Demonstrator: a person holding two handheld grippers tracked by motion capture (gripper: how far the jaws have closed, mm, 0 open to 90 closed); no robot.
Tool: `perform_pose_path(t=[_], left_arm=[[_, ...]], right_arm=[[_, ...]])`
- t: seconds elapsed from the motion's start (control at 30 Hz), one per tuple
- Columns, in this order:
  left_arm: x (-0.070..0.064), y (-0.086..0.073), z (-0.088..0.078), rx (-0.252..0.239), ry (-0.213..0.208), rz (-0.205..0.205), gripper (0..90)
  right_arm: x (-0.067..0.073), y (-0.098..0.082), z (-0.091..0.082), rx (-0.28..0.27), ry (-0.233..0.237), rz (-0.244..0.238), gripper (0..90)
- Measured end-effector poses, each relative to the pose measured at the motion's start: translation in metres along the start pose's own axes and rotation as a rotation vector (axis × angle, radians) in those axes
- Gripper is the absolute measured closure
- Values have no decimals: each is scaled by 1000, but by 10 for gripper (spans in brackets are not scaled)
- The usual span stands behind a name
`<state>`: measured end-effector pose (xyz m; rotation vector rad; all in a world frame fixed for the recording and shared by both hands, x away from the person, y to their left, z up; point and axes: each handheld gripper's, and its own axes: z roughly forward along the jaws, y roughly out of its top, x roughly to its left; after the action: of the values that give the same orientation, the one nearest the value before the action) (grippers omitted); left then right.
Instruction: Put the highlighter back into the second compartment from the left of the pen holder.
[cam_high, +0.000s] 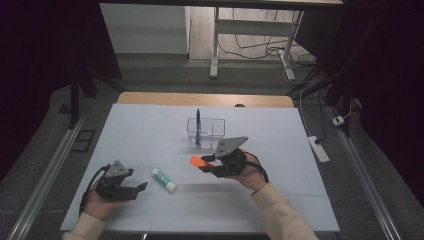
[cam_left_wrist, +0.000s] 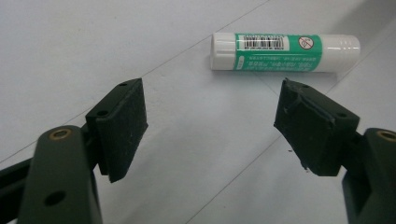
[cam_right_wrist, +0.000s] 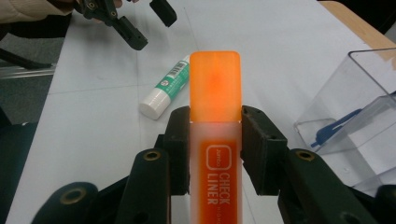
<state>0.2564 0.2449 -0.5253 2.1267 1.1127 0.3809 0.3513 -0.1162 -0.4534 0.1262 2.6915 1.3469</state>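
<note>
My right gripper (cam_high: 207, 164) is shut on an orange highlighter (cam_high: 199, 162), held above the table just in front of the clear organiser (cam_high: 206, 133). Up close, the highlighter (cam_right_wrist: 215, 121) shows its orange cap pointing away from me, both pads pressing its sides. A green-and-white glue stick (cam_high: 164, 180) lies flat on the white mat between my hands. My left gripper (cam_high: 141, 188) rests low at the front left, open, jaws pointing at the glue stick (cam_left_wrist: 285, 51), which lies a little beyond the pads (cam_left_wrist: 122, 126) with nothing between them. A blue pen (cam_high: 198, 127) stands in the organiser.
The clear organiser (cam_right_wrist: 355, 116) has two compartments; the blue pen (cam_right_wrist: 336, 127) is in the left one. The white mat (cam_high: 140, 130) covers a wooden table. Beyond it are a desk frame, cables and a power strip (cam_high: 318, 148) on the floor.
</note>
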Motion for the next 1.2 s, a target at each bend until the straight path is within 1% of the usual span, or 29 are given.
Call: perform_pose_path(t=[0.13, 0.27, 0.53, 0.63, 0.8, 0.87, 1.2], left_arm=[[0, 0, 0, 1, -1, 0, 249], [0, 0, 1, 2, -1, 2, 249], [0, 0, 1, 3, 0, 5, 249], [0, 0, 1, 2, -1, 6, 249], [0, 0, 0, 1, -2, 2, 249], [0, 0, 0, 2, -1, 3, 249], [0, 0, 0, 1, -2, 2, 249]], right_arm=[[0, 0, -1, -16, -15, 7, 641], [-2, 0, -3, -20, -36, 19, 641], [-7, -1, -7, -45, -87, 70, 641], [-8, 0, -10, -82, -100, 93, 641], [-11, 0, -14, -111, -124, 119, 641], [-12, 0, -15, -116, -136, 125, 641], [-15, 1, -19, -179, -183, 154, 641]])
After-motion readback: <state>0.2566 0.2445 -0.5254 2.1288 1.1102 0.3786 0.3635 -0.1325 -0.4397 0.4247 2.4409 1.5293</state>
